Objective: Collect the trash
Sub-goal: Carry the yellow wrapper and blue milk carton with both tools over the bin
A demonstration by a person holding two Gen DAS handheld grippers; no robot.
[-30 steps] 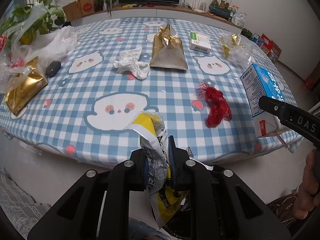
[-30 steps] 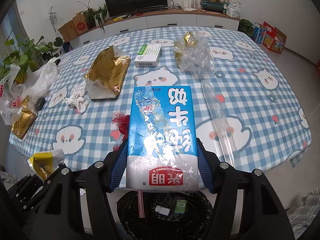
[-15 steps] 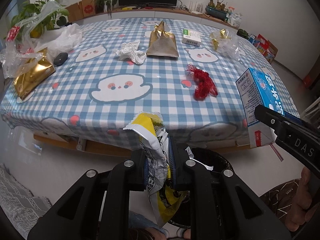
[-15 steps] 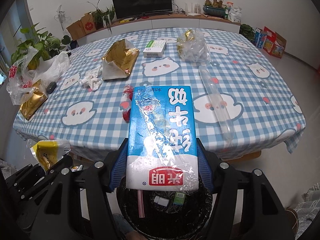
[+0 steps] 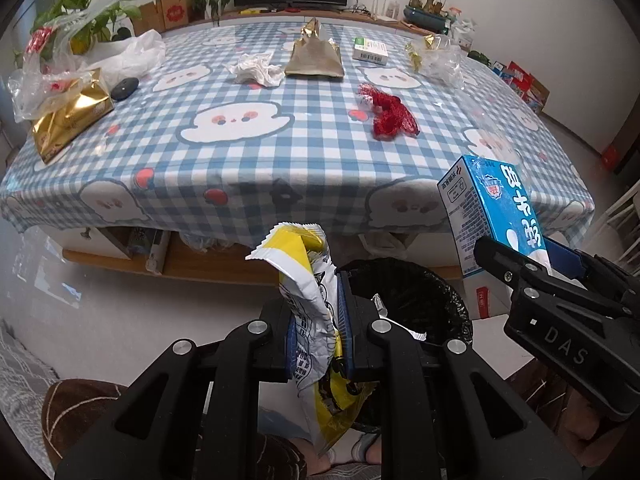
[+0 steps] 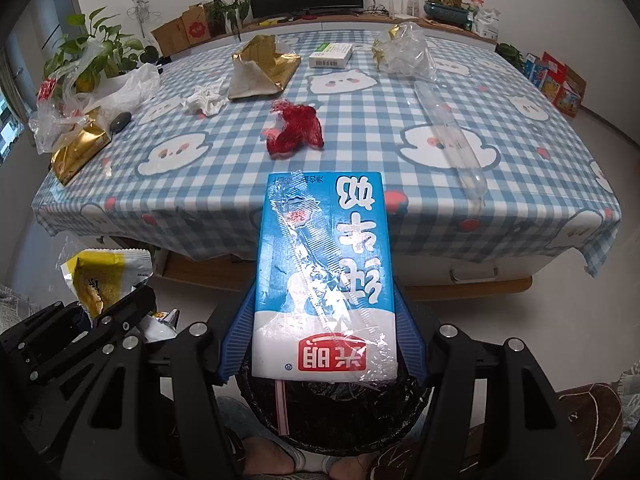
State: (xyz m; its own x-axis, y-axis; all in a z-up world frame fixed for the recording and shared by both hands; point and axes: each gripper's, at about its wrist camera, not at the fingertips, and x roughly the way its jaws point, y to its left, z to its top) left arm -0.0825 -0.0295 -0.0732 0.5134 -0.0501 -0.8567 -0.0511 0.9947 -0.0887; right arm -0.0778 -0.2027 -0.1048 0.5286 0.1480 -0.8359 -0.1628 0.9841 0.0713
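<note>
The crumpled yellow and white snack wrapper [image 5: 310,300] stands upright between the pads of the left gripper [image 5: 318,320], its torn top above the fingertips and its tail hanging below them. The blue and white milk carton [image 6: 326,276] sits lengthwise between the blue pads of the right gripper [image 6: 324,320], a pink straw [image 6: 282,406] dangling from its lower end. Both are off the table, in front of its near edge, above the black-lined trash bin [image 5: 416,296] on the floor; the carton hangs over the bin's mouth and the wrapper at its left rim.

On the blue checked tablecloth [image 6: 360,152] behind them lie a red mesh net [image 6: 294,132] toward the near edge, a crumpled white tissue [image 6: 204,100], a gold foil bag [image 6: 262,68] and a small white and green box [image 6: 332,55] toward the far edge, a clear plastic bag [image 6: 404,54], and a long clear plastic tube [image 6: 448,128] on the right side. Another gold bag [image 6: 78,150] and loose plastic bags sit at the left edge. Nothing lies between the grippers and the bin.

The left jaws are nearly closed, pinching the thin wrapper. The right jaws stand about half open, pressed against the carton's two long sides.
</note>
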